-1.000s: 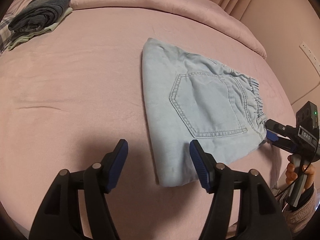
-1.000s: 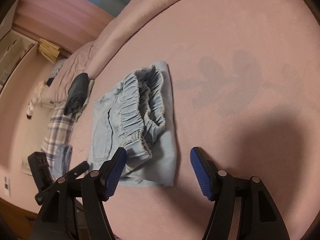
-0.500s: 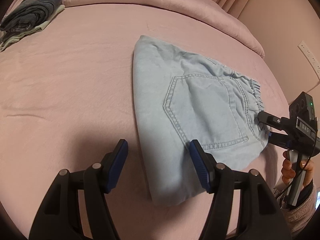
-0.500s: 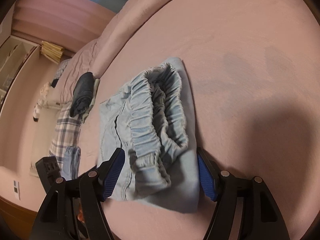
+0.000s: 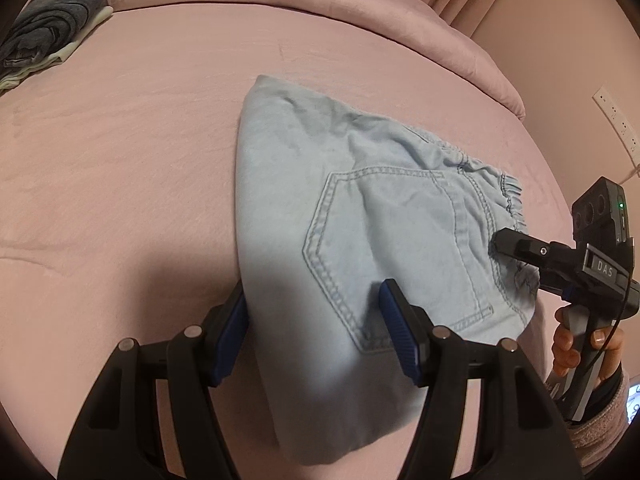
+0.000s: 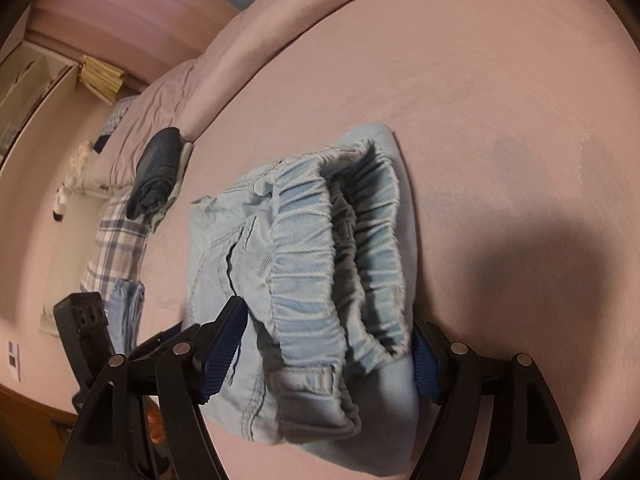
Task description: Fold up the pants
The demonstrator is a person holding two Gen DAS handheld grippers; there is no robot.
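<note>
The folded denim pants (image 5: 360, 240) lay on the pink bed (image 5: 120, 160), soft, floppy and thick at the elastic waistband, straddled unpinched by the left gripper (image 5: 312, 336) and just-widened right gripper (image 6: 328, 356).

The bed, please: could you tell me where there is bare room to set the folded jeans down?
The pink bed is bare between the jeans and the dark folded clothes, and beyond the waistband too. It is crowded at the near edge, where both claws straddle the jeans.
</note>
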